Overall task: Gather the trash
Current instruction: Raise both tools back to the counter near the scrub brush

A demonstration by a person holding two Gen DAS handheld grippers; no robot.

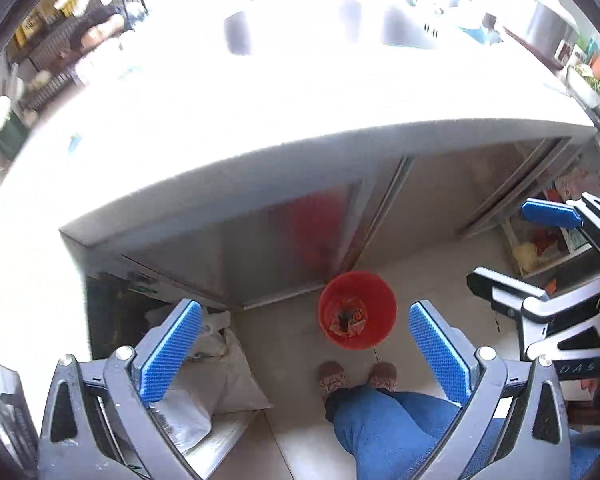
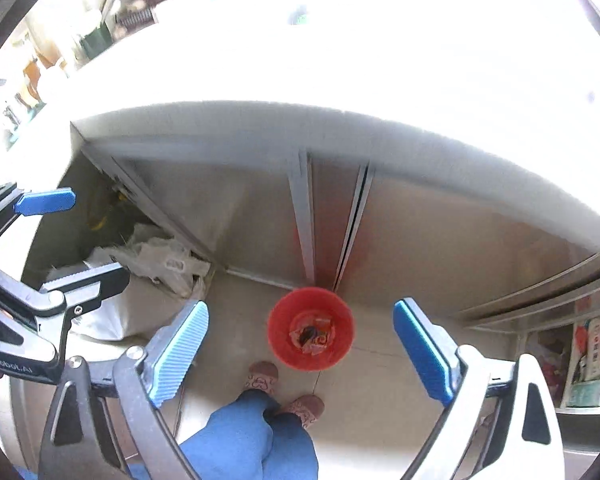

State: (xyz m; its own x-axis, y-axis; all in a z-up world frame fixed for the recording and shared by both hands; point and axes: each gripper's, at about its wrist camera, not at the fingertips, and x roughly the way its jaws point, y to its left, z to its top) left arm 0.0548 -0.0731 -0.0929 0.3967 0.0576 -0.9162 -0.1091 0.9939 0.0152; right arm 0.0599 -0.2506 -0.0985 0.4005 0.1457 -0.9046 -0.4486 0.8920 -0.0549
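Both grippers' jaws released, empty; red bin (image 2: 311, 329) wrappers blurred; countertop (image 1: 260, 92) overexposed.

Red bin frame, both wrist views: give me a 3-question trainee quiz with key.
1. True or false: the red bin is empty.
2. Multiple choice: the bin stands A) on the countertop, B) on the floor in front of the cabinet doors, C) between closed jaws.
3. Short answer: what is held by the left gripper and the right gripper?

Key:
1. False: crumpled wrappers lie at the bottom.
2. B, just ahead of the person's slippers.
3. Nothing; both sets of jaws stand wide apart, with only floor and bin seen between them.
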